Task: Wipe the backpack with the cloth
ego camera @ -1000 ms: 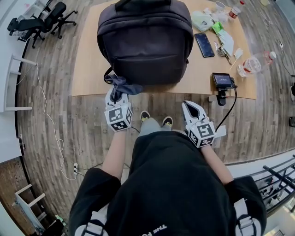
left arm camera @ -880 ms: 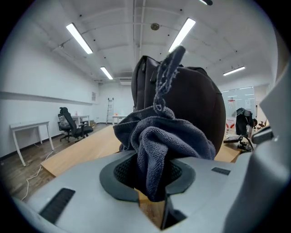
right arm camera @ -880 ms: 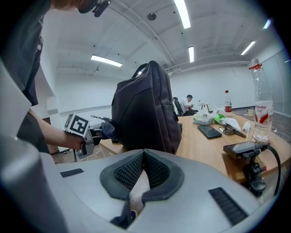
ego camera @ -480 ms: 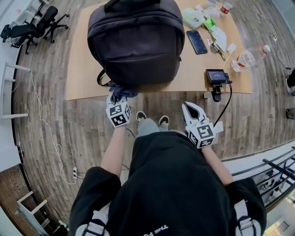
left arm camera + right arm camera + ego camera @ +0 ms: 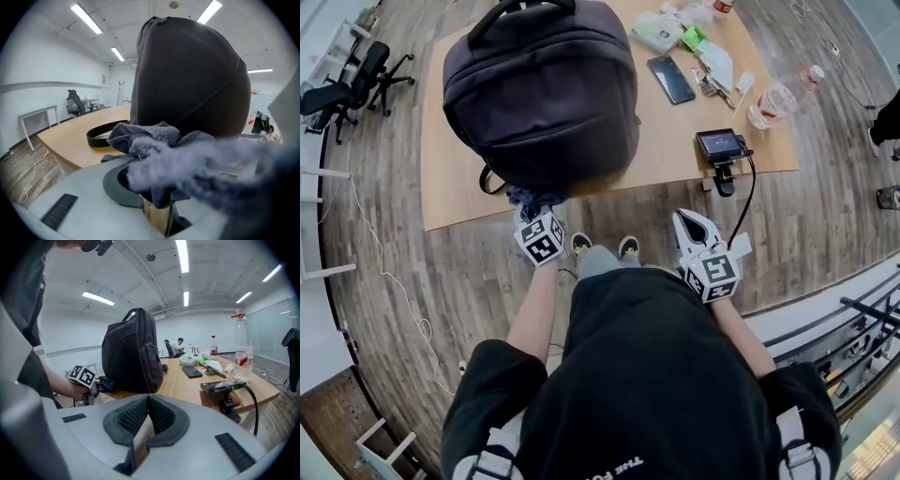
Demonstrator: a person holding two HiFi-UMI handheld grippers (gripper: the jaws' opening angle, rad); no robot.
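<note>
Tabletop (image 5: 441, 187) of light wood carries the big dark grey fabric backpack (image 5: 544, 94), upright near my edge. Crumpled grey-blue terry cloth (image 5: 150, 140) is pinched in my left gripper (image 5: 534, 211) right at its base. My right gripper (image 5: 689, 225) is clamped together, empty.

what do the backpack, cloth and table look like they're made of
The backpack: matte dark woven fabric, probably synthetic; soft seams and folds. The cloth: grey-blue terry or microfibre; fuzzy looped nap. The table: smooth pale wood or laminate; faint grain.

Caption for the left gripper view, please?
Left claw holds a grey cloth by a dark backpack on a wooden table.
</note>
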